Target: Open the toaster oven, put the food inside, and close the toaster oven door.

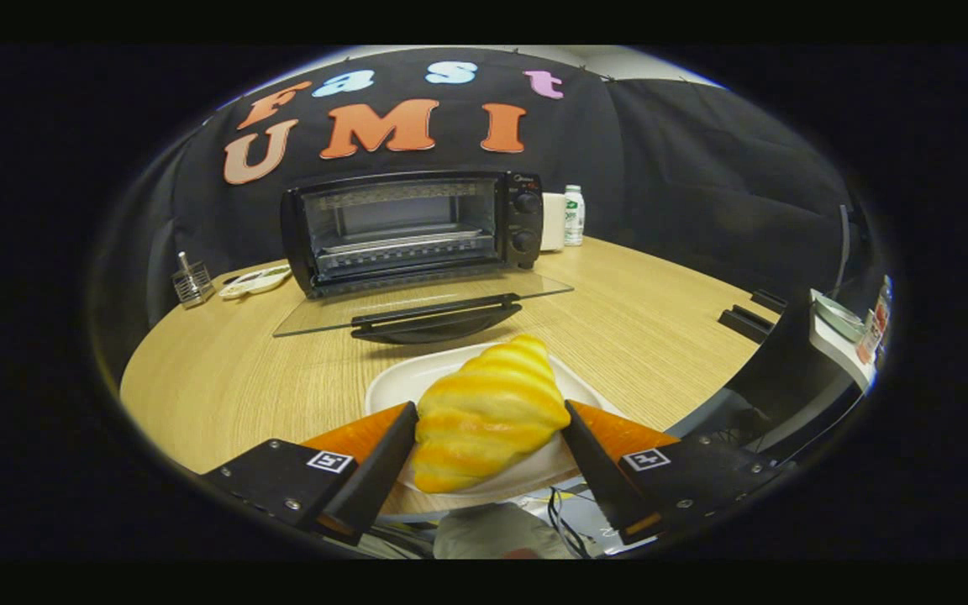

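Gripper view: jaws (488,420) clamped on croissant (488,412) above white plate (400,382), open toaster oven (412,227) beyond, its glass door (417,307) flat on table (223,370)

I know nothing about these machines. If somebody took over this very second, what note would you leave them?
Tongs: closed on the croissant, one finger on each side, over the white plate.
Toaster oven: beyond the plate on the wooden table, its glass door folded down flat, rack bare.
Done: door opened, food gripped.
Left: carry the croissant onto the rack, let go, swing the door shut.
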A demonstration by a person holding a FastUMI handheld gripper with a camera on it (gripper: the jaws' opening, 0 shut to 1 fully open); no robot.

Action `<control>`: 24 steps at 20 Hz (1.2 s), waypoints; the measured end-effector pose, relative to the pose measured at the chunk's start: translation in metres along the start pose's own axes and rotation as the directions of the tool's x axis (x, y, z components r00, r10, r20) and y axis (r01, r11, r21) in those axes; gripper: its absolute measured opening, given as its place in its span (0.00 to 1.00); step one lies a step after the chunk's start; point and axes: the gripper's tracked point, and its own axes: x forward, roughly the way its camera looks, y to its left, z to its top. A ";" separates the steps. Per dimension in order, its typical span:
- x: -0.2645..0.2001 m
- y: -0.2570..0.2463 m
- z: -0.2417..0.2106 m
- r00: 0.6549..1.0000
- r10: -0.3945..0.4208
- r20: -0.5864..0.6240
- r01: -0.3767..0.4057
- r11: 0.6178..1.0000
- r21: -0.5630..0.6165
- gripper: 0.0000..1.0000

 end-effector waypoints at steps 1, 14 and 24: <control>0.001 0.000 0.000 1.000 0.004 -0.003 -0.004 1.000 0.004 1.00; -0.020 0.002 0.024 0.996 0.074 0.057 -0.077 0.996 0.044 0.85; -0.037 0.012 0.086 0.969 0.191 0.155 -0.207 0.974 0.094 0.85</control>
